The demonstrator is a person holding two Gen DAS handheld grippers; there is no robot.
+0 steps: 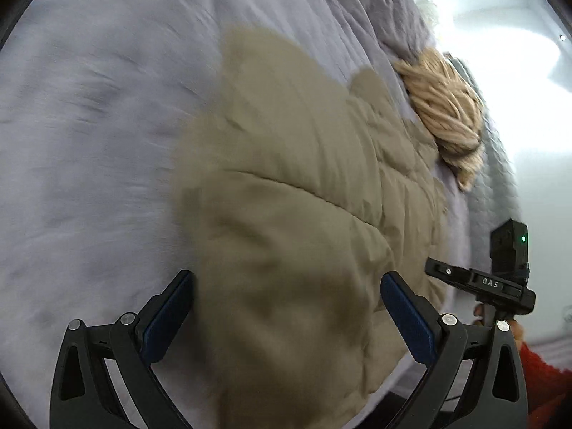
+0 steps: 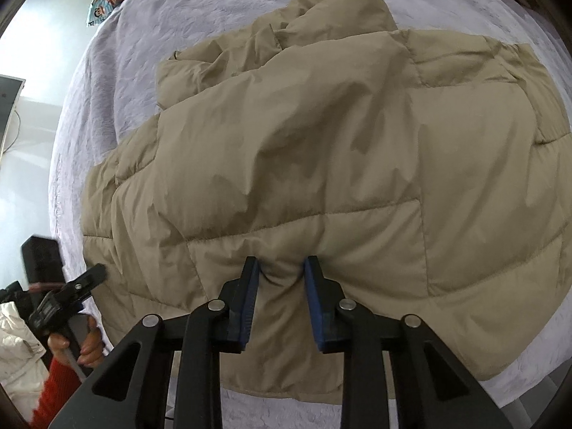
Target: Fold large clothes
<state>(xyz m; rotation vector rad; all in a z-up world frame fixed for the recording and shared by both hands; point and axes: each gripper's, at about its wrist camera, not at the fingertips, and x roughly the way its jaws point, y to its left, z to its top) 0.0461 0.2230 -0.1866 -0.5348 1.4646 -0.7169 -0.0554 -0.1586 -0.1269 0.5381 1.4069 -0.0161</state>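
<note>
the tan puffer jacket [image 2: 321, 164] lay spread on the lavender blanket [image 2: 200, 10], filling the middle of the right wrist view, with a rumpled part, perhaps a sleeve or the collar, bunched toward the upper centre of the frame. the right gripper [image 2: 280, 275] was closed down on a pinch of the jacket's near hem at the lower centre of the frame; the blue pads [image 2: 248, 296] stood narrow with a ridge of fabric gathered between them, so the jaws were holding the jacket.

the left gripper [image 1: 286, 300] was the free one. its jaws stood wide in the lower part of the left wrist view, with the jacket [image 1: 286, 186] running up between them toward the upper right of that frame, and whether the pads touched the cloth could not be told, as the picture was blurred. the right wrist view showed that gripper [image 2: 94, 273] at the lower left, just beside the jacket's left edge, held by a hand [image 2: 89, 343] in a red sleeve [image 2: 53, 386].

the relation that mattered was this: the jacket's long axis ran away from the right jaws toward the top of the frame, and the near hem lay across the bottom. the right side already held the middle of that hem, while the left was nearer the left corner. a fold would likely have needed the left jaws to close on that edge, so both could carry the hem along the long axis. a cream knitted thing [image 1: 443, 114] lay near the jacket's far end
</note>
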